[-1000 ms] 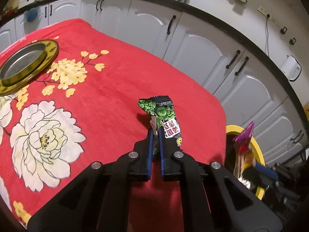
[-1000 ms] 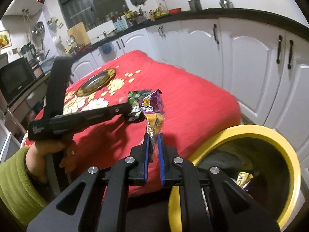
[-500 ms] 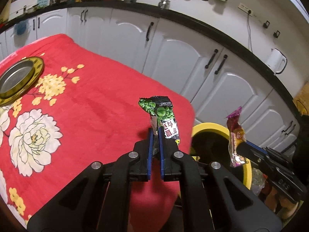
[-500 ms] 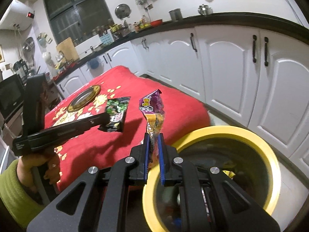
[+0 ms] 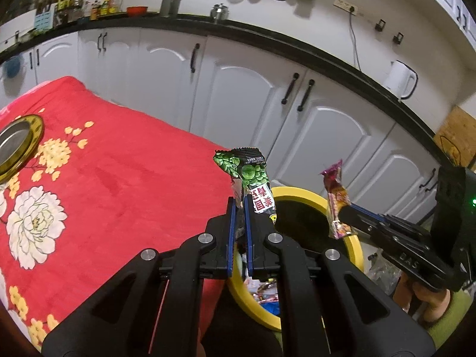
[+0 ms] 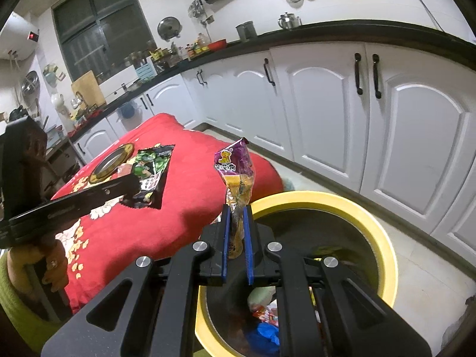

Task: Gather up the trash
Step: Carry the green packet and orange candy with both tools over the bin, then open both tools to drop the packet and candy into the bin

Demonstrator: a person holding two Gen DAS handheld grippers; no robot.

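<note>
Left tongs: the left tongs (image 5: pixel 240 208) are clamped tight on the lower end of a green snack wrapper (image 5: pixel 251 178), which stands upright out of the blue pads.
Green snack wrapper: crinkled top edge up, a white label with red characters on the side; in the right wrist view it hangs flat from the tip of the left tongs (image 6: pixel 131 186), over the red cloth.
Right tongs: the right tongs (image 6: pixel 237 223) are closed almost fully, pinching a purple and yellow candy wrapper (image 6: pixel 236 172) between the blue pads; its purple end points up.
Purple and yellow candy wrapper: seen from the left tongs it stands to their right, held out over the yellow rim.
Trash bin: a round bin with a yellow rim (image 6: pixel 383 241) and dark inside sits just below and ahead of the right tongs; from the left tongs it lies directly beyond their tips, beside the edge of the bench.
Bin contents: crumpled wrappers, among them red and blue ones (image 6: pixel 264 324), lie at the bottom.
Bench: covered with a red cloth with white and yellow flowers (image 5: pixel 98 184), to the left of both tongs.
Gold-rimmed metal dish (image 5: pixel 17 145): on the cloth, far left of the left tongs, well apart from both wrappers.
Hands: a hand (image 6: pixel 49 263) in a green sleeve grips the left tongs' handle.
</note>
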